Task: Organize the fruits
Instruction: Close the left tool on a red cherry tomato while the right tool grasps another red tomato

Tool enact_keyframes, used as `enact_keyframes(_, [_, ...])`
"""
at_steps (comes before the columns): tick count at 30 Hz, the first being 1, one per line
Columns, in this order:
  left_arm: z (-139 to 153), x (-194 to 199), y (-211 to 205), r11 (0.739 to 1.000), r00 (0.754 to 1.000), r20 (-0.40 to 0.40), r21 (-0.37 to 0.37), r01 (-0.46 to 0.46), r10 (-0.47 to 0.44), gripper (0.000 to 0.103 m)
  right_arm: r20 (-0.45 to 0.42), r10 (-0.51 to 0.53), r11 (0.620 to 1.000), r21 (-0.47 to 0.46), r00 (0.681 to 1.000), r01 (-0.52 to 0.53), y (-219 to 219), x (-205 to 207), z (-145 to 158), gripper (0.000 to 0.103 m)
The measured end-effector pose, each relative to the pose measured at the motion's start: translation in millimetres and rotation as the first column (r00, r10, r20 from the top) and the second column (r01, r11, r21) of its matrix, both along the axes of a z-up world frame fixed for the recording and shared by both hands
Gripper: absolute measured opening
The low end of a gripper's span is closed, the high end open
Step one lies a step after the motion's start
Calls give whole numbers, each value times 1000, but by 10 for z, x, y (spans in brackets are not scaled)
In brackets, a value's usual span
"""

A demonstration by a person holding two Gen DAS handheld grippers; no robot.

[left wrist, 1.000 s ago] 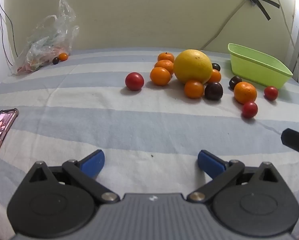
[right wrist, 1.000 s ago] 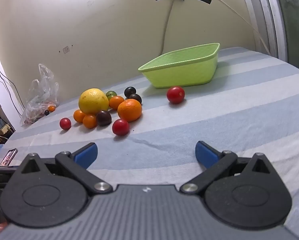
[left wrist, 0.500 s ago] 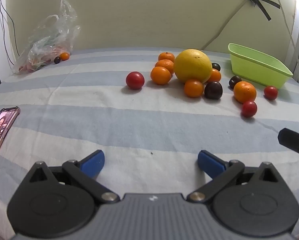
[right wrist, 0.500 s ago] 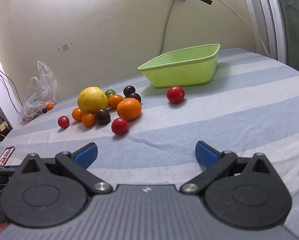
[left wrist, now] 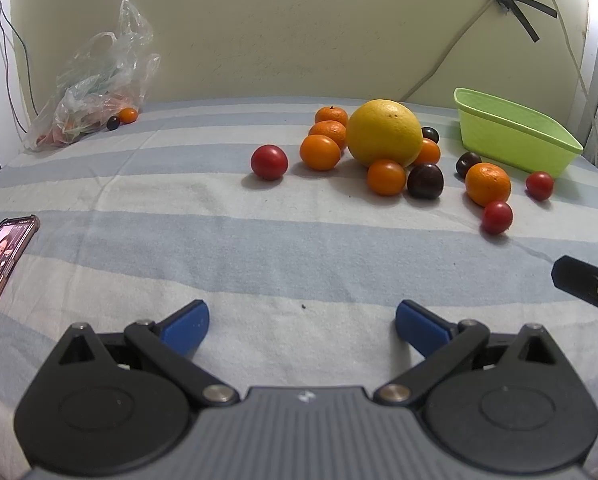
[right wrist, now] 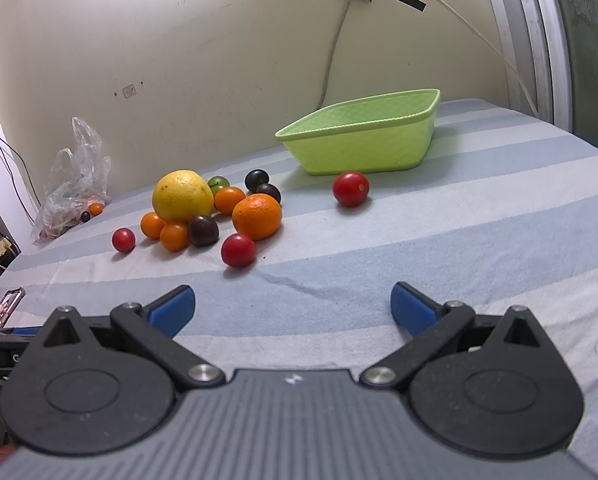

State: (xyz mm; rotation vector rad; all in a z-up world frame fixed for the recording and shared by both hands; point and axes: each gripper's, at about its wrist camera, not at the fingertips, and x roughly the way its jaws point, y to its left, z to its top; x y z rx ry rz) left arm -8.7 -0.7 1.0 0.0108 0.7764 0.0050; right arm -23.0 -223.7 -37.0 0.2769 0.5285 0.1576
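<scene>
A pile of fruit lies on the striped cloth: a big yellow grapefruit [left wrist: 384,132] [right wrist: 182,196], several small oranges [left wrist: 320,152], dark plums [left wrist: 425,181] and red tomatoes [left wrist: 269,161] [right wrist: 238,250]. A larger orange [right wrist: 256,216] sits at the pile's right, with one red tomato [right wrist: 350,188] nearer the light green basket [left wrist: 515,136] [right wrist: 363,140], which stands empty at the back right. My left gripper [left wrist: 302,326] hovers open over the cloth, well short of the pile. My right gripper [right wrist: 293,310] is open too, with nothing between its fingers.
A clear plastic bag [left wrist: 95,80] with more fruit sits at the back left by the wall. A phone [left wrist: 3,256] lies at the left edge of the cloth. The tip of the right gripper [left wrist: 587,284] shows at the right of the left wrist view.
The right gripper has crept forward and a little left, so the fruit pile looks slightly closer. The left gripper has barely moved. Both stay open.
</scene>
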Motion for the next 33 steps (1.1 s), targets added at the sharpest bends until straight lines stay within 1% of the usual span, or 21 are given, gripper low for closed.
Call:
enact_keyframes(6, [-4, 1, 5, 1000, 1000, 1, -1, 5, -5, 103, -1, -3, 1000, -12, 1000, 3, 17, 3, -1, 103])
enact_keyframes(10, [-6, 42, 70, 1000, 1000, 10, -13, 18, -18, 103, -5, -6, 999, -40, 1000, 6, 54, -2, 5, 103])
enact_keyframes(13, [-7, 22, 216, 997, 998, 50, -78, 27, -24, 103, -5, -9, 998, -62, 1000, 9, 78, -18, 4, 103])
enact_keyframes(16, [-31, -6, 322, 990, 993, 100, -122, 70, -58, 103, -5, -7, 998, -65, 1000, 7, 75, -20, 11, 103])
enact_keyframes(18, [-36, 11, 341, 986, 991, 112, -139, 94, -78, 103, -4, -7, 998, -56, 1000, 6, 46, -7, 25, 103])
enact_keyframes(20, [-16, 64, 331, 974, 986, 116, -181, 140, -120, 103, 1, -7, 999, -50, 1000, 7, -3, 28, 48, 103])
enact_keyframes(21, [-3, 85, 322, 964, 983, 123, -212, 162, -138, 103, 8, -12, 998, -54, 1000, 13, -37, 49, 63, 97])
enact_keyframes(22, [11, 102, 305, 952, 978, 136, -245, 185, -155, 103, 15, -17, 998, -65, 1000, 18, -79, 83, 86, 87])
enact_keyframes(23, [29, 125, 266, 941, 973, 152, -266, 210, -174, 103, 19, -16, 997, -75, 1000, 17, -117, 126, 109, 81])
enact_keyframes(24, [49, 173, 184, 934, 965, 162, -264, 242, -204, 101, 20, -13, 996, -83, 1000, 15, -154, 177, 129, 72])
enact_keyframes(25, [63, 214, 91, 931, 958, 163, -242, 271, -237, 99, 17, -9, 996, -92, 1000, 11, -200, 252, 155, 66])
enact_keyframes(27, [76, 305, -165, 923, 935, 158, -174, 343, -318, 83, 15, 8, 994, -110, 1000, -6, -273, 414, 197, 60])
enact_keyframes(29, [71, 402, -380, 906, 915, 144, -145, 397, -378, 75, 19, 29, 991, -131, 999, -26, -301, 543, 224, 56])
enact_keyframes(30, [60, 462, -465, 900, 909, 135, -143, 412, -395, 72, 22, 44, 988, -149, 999, -40, -299, 607, 230, 52])
enact_keyframes(31, [36, 531, -543, 899, 908, 119, -137, 417, -402, 71, 20, 61, 984, -172, 998, -57, -292, 677, 232, 52])
enact_keyframes(33, [-6, 639, -668, 897, 906, 85, -133, 422, -414, 56, 9, 82, 977, -200, 997, -79, -286, 802, 214, 51])
